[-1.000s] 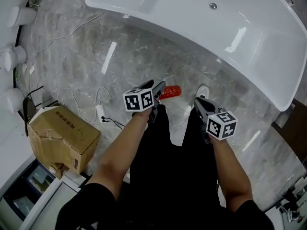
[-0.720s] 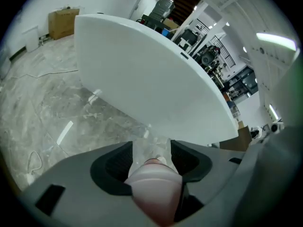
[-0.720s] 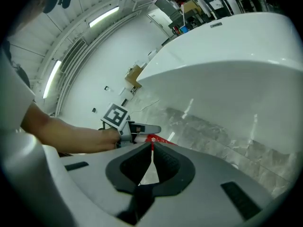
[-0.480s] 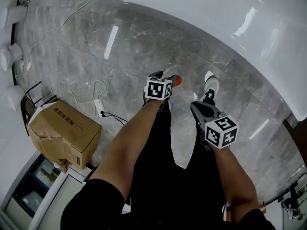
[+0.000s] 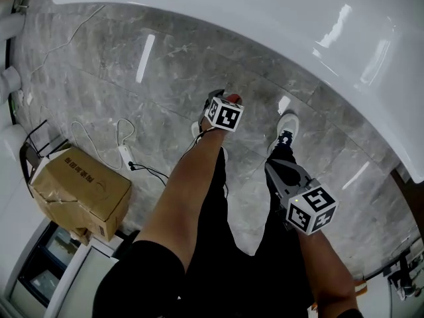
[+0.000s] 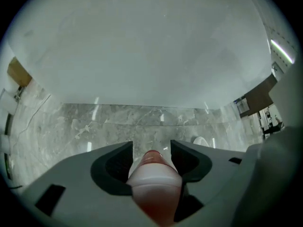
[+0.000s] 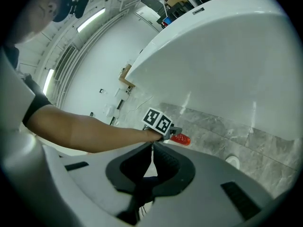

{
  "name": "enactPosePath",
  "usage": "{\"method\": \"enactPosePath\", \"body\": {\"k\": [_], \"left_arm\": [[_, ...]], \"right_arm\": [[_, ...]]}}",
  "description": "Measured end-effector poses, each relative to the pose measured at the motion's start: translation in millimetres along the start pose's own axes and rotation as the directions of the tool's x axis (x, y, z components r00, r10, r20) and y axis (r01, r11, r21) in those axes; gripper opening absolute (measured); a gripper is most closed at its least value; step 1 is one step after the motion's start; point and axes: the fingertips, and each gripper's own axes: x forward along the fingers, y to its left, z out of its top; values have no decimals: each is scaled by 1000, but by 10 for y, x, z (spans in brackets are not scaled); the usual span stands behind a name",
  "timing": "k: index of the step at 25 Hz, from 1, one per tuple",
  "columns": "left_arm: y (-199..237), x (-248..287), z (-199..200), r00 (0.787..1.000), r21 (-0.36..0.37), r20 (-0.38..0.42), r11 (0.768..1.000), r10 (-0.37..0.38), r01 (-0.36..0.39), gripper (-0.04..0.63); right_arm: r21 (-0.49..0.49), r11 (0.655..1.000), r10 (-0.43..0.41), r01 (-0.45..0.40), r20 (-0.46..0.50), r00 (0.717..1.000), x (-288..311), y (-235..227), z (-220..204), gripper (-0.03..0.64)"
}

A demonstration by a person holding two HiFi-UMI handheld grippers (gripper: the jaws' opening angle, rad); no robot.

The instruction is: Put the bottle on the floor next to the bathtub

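Note:
A red bottle [image 6: 154, 181] with a pale band lies between the pads of my left gripper [image 6: 151, 148], which is shut on it. In the head view the bottle's red end [image 5: 234, 99] pokes out past the left gripper [image 5: 222, 102], held out at arm's length over the grey marble floor just short of the white bathtub [image 5: 278, 18]. The tub's curved wall [image 6: 142, 46] fills the left gripper view ahead. My right gripper [image 5: 271, 167] hangs back by the person's right leg, jaws shut and empty [image 7: 151, 148]. From it I see the bottle [image 7: 181, 139] beside the left marker cube [image 7: 158, 121].
A cardboard box [image 5: 79, 191] sits at the left, with a white cable and power strip [image 5: 123, 154] on the floor beside it. The person's white shoe [image 5: 287, 123] stands near the tub's base. White fixtures [image 5: 9, 81] line the far left edge.
The left gripper has carried the bottle forward, closer to the tub's wall, with the arm stretched further out. The right gripper has dropped back toward the body. The tub has slid up the view.

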Motion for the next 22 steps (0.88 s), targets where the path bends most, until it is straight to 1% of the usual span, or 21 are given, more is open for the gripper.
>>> {"method": "enactPosePath", "body": {"k": [2,6,11,13,16,18,22], "left_arm": [[-11,143,100,1000,43,2,999,15,-15,264],[-31,406,303,999,86,16,996,34,-35,264],[-15,706,533,997,106,48,992,67,-71,264],[-11,801,632,995,128,70,988,77,-86,265],[-25,909,728,991,181,95,978,92,-108,264],[-47,980,735,991,206,92,972,97,-114,264],[-5,1055,802,988,241,88,959,130,-148,264]], "right_arm": [[-20,1000,-1,1,12,1000,14,-47,73,38],[-80,997,-2,3,16,1000,82,-124,173,38],[-140,990,-18,15,-15,1000,184,-270,147,38],[-147,989,-25,22,-19,999,218,-341,135,38],[-140,990,-30,27,-22,999,241,-440,117,38],[-140,990,-36,32,-27,999,247,-494,107,38],[-151,987,-53,45,-47,997,315,-619,119,38]]}}
